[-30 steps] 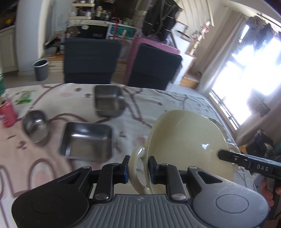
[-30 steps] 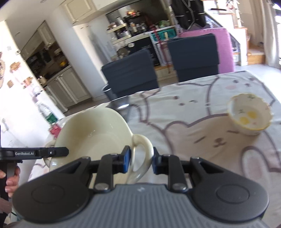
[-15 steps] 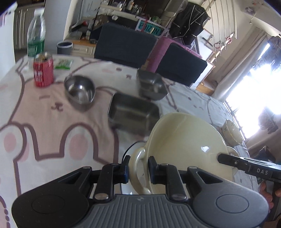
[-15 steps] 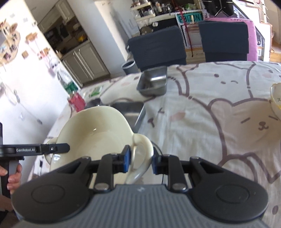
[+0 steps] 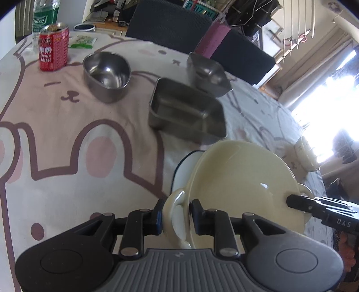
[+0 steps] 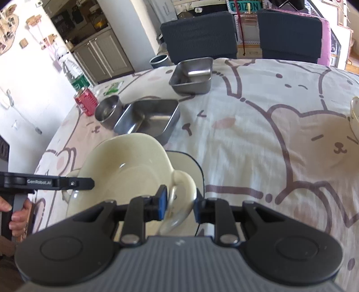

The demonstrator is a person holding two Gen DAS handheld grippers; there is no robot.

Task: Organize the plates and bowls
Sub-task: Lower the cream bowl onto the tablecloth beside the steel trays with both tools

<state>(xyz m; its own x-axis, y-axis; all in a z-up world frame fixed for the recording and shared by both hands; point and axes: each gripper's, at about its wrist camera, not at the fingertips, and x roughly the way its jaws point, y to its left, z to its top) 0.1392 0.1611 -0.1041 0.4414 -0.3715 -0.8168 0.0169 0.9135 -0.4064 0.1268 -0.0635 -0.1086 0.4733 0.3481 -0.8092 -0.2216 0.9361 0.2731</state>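
A large cream two-handled bowl (image 5: 242, 179) (image 6: 125, 161) is held between both grippers above the table. My left gripper (image 5: 175, 216) is shut on one loop handle, my right gripper (image 6: 179, 202) is shut on the other. Under the bowl lies a white plate with a dark rim (image 5: 184, 166) (image 6: 186, 164), mostly hidden. Beyond it stand a large steel rectangular tray (image 5: 186, 110) (image 6: 150, 119), a smaller steel tray (image 5: 206, 74) (image 6: 193, 75) and a round steel bowl (image 5: 106, 74) (image 6: 108, 111). A small cream bowl (image 5: 307, 152) (image 6: 354, 112) sits at the far right.
A red milk can (image 5: 53, 47) (image 6: 86, 103), a green-labelled water bottle (image 5: 43, 15) (image 6: 76, 78) and a green packet (image 5: 82, 41) stand at the table's far left. Two dark chairs (image 6: 199, 33) stand behind the table with its bear-print cloth (image 6: 280, 139).
Both grippers have carried the cream bowl left and down toward the table. The white plate has come into view beneath it, and the steel dishes now look closer.
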